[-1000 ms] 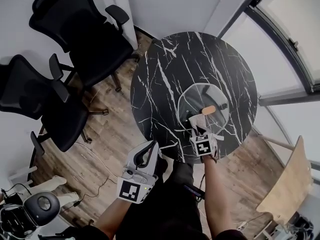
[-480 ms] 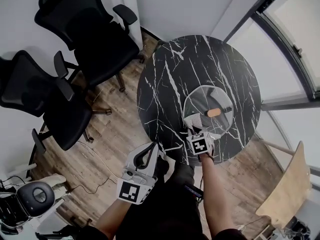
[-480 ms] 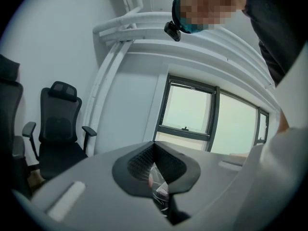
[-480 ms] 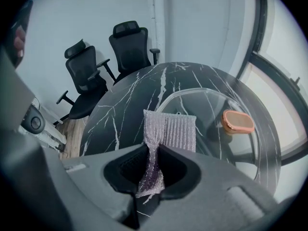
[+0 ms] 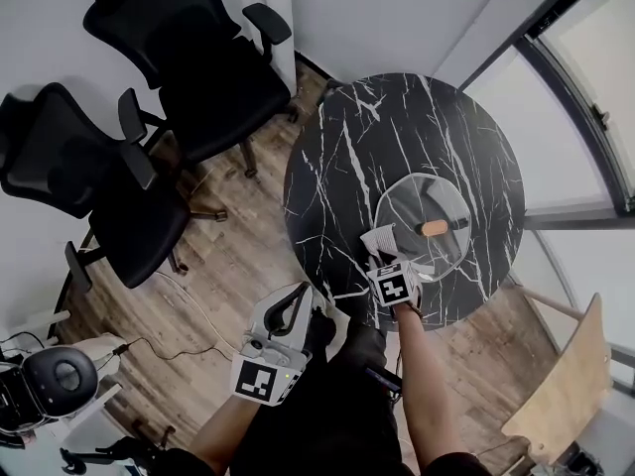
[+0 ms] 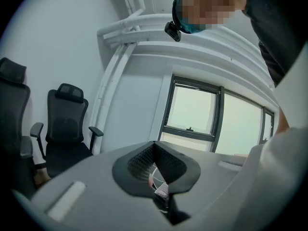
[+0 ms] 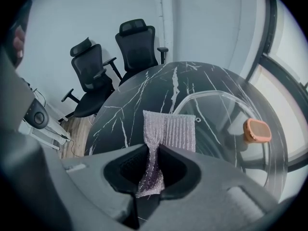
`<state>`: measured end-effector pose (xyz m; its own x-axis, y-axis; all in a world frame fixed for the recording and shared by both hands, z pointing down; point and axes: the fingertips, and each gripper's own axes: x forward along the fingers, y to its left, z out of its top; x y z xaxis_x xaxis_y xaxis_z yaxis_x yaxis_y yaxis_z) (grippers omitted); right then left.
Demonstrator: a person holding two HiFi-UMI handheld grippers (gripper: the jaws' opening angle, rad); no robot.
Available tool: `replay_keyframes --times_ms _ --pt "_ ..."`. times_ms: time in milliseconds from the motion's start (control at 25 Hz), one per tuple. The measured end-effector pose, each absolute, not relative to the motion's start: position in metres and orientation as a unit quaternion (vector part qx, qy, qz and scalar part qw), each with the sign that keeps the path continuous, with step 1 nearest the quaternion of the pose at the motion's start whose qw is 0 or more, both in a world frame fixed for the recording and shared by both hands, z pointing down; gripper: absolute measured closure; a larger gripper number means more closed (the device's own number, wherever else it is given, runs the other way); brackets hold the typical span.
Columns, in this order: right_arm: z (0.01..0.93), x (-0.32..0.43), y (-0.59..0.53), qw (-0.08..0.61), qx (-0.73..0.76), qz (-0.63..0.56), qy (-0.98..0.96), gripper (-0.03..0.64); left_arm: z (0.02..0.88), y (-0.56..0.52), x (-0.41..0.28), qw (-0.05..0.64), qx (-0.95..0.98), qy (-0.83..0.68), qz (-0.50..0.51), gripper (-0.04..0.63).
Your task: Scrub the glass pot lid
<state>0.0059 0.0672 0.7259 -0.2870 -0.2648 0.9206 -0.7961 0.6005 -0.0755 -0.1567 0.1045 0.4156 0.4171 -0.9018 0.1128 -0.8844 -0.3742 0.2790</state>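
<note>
The scrubbing step looks about to start. The right hand-held gripper (image 7: 154,150) is clamped on a silvery mesh scrubbing cloth (image 7: 168,129), whose free end reaches the near rim of the glass pot lid (image 7: 216,114) (contact I cannot confirm). The lid lies flat, knob up, on the round black marble tabletop (image 5: 347,167), toward its right side in the head view. Being round, it has no long axis; its orange knob (image 5: 434,228) sits on what looks like a dark bar running left to right. Next, I judge, the cloth must be pressed down and rubbed across the glass. The left hand-held gripper (image 5: 295,300), jaws together and empty, hangs off the tabletop, so nothing steadies the lid.
</note>
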Motion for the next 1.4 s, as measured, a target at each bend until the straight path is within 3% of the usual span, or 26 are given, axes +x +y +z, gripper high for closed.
replay_keyframes --times_ms 1200,1400 --pt "0.731 -0.026 0.095 0.537 0.279 0.194 -0.772 0.549 0.419 0.135 -0.18 0.138 0.803 -0.579 -0.019 0.594" --pt "0.727 -0.04 0.104 0.499 0.281 0.214 -0.791 0.551 0.417 0.139 -0.182 0.14 0.801 -0.582 -0.019 0.594"
